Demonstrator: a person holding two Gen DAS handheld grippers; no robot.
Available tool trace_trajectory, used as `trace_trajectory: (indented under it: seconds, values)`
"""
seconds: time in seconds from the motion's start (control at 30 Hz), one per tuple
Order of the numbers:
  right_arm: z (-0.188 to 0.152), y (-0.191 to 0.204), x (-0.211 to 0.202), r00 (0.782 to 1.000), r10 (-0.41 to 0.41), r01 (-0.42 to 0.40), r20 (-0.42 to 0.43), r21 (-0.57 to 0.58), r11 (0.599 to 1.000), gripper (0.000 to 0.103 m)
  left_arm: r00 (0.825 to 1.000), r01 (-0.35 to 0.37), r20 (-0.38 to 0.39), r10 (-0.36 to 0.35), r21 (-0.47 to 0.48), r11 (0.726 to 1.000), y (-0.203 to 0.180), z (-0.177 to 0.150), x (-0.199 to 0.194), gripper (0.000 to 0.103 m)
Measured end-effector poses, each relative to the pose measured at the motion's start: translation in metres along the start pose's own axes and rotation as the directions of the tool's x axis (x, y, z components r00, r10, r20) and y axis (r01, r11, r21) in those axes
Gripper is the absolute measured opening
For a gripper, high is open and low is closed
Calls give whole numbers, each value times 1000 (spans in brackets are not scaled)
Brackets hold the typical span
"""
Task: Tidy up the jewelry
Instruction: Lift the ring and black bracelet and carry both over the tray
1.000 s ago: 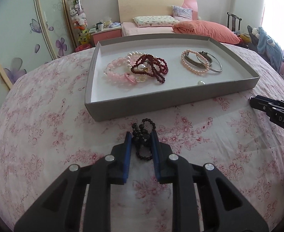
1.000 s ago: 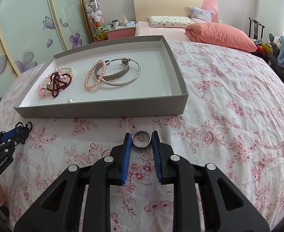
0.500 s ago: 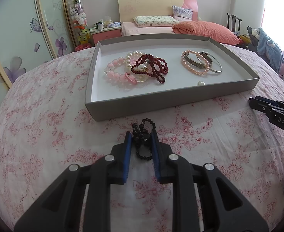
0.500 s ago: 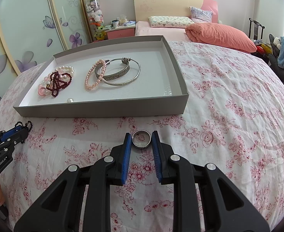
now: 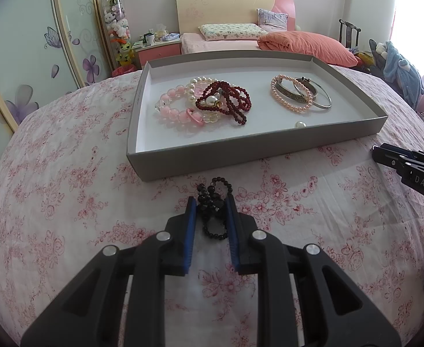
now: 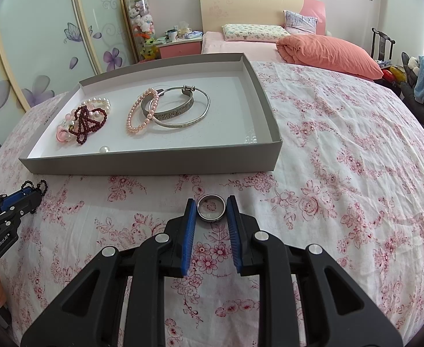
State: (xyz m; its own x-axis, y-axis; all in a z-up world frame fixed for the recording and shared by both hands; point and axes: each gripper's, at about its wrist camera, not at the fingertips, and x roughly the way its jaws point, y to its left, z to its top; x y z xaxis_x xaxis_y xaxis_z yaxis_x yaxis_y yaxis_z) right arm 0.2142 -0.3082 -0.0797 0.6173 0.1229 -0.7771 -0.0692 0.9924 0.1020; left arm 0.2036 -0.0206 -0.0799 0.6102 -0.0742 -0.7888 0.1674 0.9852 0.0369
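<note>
On the flowered cloth (image 5: 67, 190) covering the desk, just in front of the gray tray (image 5: 240, 150): left gripper (image 5: 211, 206) closing its jaws narrowly on a black bead bracelet (image 5: 213, 211), blue pads touching the beads on both sides, one loop poking out past the tips toward the tray wall, another sagging back between the jaws. Off to the right on the same cloth, right gripper (image 6: 211, 204) pinching a plain metal ring (image 6: 211, 208) flat between its blue pads, jaws narrow, ring lying level over a printed leaf. Both grippers sitting near the tray's front wall, not touching it. Inside the tray, resting at the left: a pink bead bracelet (image 5: 171, 110), a white pearl bracelet (image 5: 203, 82) and a dark red bead string (image 5: 229, 101) tangled in one heap. Lying further right: a peach pearl bracelet (image 5: 287, 98) overlapping a wide engraved bangle (image 6: 171, 110) and a thin silver bangle (image 6: 194, 115). Sitting alone near the front wall: one loose pearl (image 5: 300, 125). Standing behind the desk: a bed (image 6: 240, 46) with an orange quilt (image 6: 327, 55).
</note>
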Motion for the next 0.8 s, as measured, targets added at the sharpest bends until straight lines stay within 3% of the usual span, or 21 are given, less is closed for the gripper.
trace_trajectory:
  seconds: [0.23, 0.4, 0.8]
  values:
    - [-3, -2, -6, 999, 43, -44, 22, 18, 999, 22, 999, 31, 33, -29, -40, 999, 5, -2, -7, 21]
    - [1, 4, -34, 990, 78, -78, 114, -7, 997, 22, 993, 45, 113, -38, -62, 997, 6, -2, -29, 21]
    - [13, 35, -91, 936, 122, -93, 330, -104, 990, 22, 945, 25, 327, -4, -59, 998, -12, 13, -91, 21]
